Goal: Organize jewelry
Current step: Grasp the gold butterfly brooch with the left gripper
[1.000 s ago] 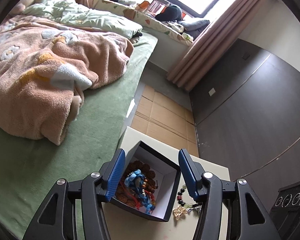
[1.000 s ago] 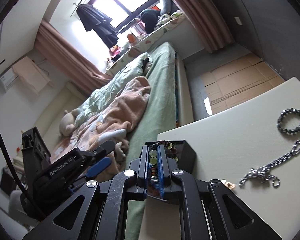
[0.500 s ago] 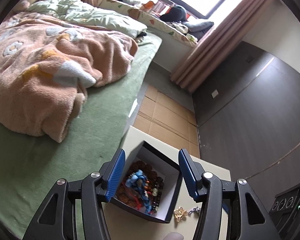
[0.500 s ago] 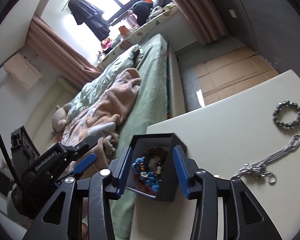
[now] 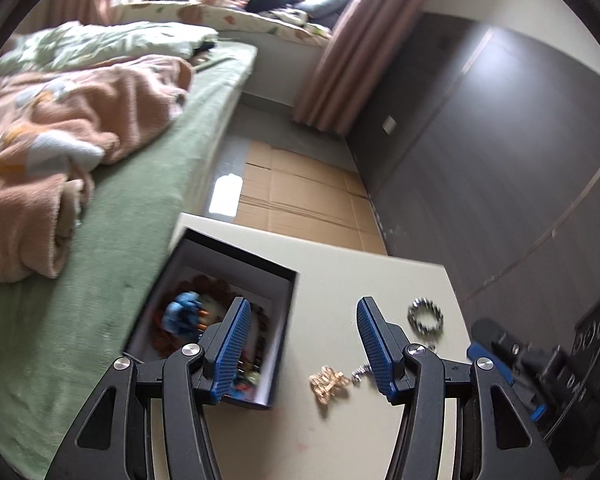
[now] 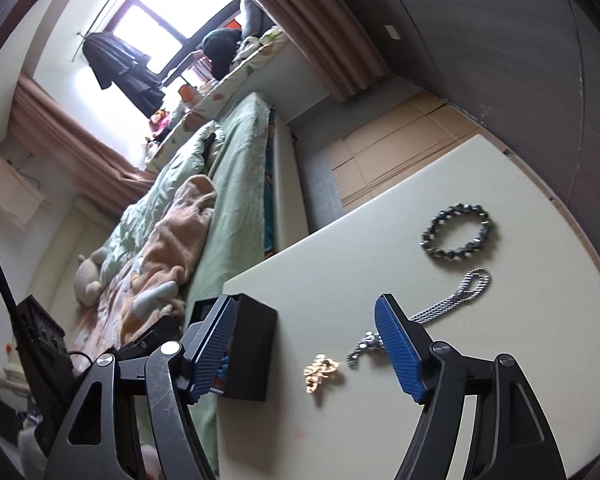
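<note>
The box [image 5: 220, 320] at the table's [image 6: 480, 400] left edge already holds beaded pieces. Three pieces lie loose to its right: one gold charm [image 6: 320, 372], one chain [image 6: 440, 308], one bracelet [image 6: 456, 232]. Left gripper [image 5: 300, 344] and right gripper [image 6: 312, 340] both hang spread and empty; I'd pinch the charm next

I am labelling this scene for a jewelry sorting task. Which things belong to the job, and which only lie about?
Belong to the job:
black box with beads inside
gold trinket
silver chain
dark bead bracelet

Only lying about:
pink blanket
green bed
cardboard on the floor
curtains
</note>
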A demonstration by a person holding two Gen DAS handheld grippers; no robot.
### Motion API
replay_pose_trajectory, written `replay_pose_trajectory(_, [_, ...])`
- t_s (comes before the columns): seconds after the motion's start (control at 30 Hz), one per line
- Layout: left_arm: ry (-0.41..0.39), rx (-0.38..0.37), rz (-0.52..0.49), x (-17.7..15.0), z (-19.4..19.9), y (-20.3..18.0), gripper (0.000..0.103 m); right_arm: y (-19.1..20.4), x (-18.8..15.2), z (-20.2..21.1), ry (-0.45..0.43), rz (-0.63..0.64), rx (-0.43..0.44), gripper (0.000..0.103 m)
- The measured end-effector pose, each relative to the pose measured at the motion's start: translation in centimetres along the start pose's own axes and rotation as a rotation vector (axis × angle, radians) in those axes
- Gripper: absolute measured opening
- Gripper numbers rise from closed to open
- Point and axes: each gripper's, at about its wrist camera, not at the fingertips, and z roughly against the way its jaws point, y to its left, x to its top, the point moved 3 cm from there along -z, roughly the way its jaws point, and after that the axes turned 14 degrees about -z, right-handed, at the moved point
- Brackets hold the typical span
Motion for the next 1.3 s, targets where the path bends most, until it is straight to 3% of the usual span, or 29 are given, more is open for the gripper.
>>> replay_pose_trajectory(0.33, [0.078,0.021,-0.175,-1.5,-1.4,-4.1,0.057,-3.0,1.4,1.9,-0.018,-0.05,-0.055,0.073])
replay_pose_trajectory(0.63, [0.145,0.046,-0.334,-3.8,-3.0,-7.2,0.057,-6.7,1.8,1.7,0.013,-0.102,-0.222,0.072])
replay_pose_trajectory(0.93, [0.252,0.079,-0.419,-5.6,-6.6,-8.4,0.04,-8.4,2.1,3.1,0.016,-0.153,-0.214,0.072])
replay_pose_trajectory(1.3, [0.309,0.127,-0.491,-6.6,-9.0,-8.4,0.039,-8.8,2.8,3.8,0.019,-0.169,-0.198,0.073])
